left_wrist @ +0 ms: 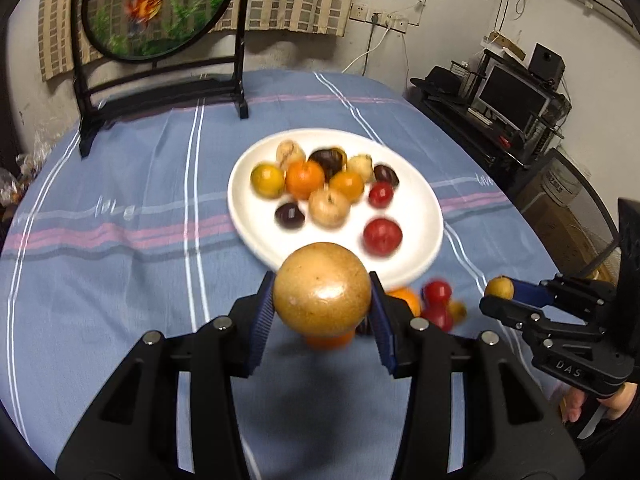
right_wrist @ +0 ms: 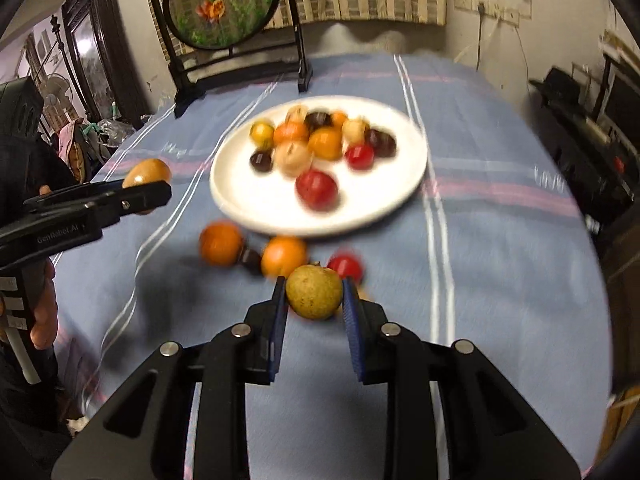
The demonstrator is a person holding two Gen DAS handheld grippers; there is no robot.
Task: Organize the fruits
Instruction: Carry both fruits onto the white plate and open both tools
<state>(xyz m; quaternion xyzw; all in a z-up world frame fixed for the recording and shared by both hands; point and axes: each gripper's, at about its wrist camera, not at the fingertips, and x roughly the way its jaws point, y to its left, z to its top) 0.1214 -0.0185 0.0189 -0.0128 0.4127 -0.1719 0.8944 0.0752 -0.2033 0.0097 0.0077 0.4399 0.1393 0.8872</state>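
My left gripper (left_wrist: 322, 312) is shut on a large tan-brown round fruit (left_wrist: 322, 284), held above the cloth just before the white plate (left_wrist: 416, 256). It also shows in the right wrist view (right_wrist: 146, 174). My right gripper (right_wrist: 314, 304) is shut on a small yellow-green fruit (right_wrist: 314, 292), also seen in the left wrist view (left_wrist: 499, 288). The plate (right_wrist: 240, 204) holds several fruits: oranges, red, dark and pale ones. Loose on the cloth before the plate lie two oranges (right_wrist: 221, 243) (right_wrist: 284, 256), a red fruit (right_wrist: 346, 266) and a dark one (right_wrist: 250, 259).
A round painted screen on a black stand (left_wrist: 160, 80) stands at the table's back left. The table has a blue striped cloth (left_wrist: 120, 280). A black shelf with a monitor (left_wrist: 512, 100) stands off the right edge.
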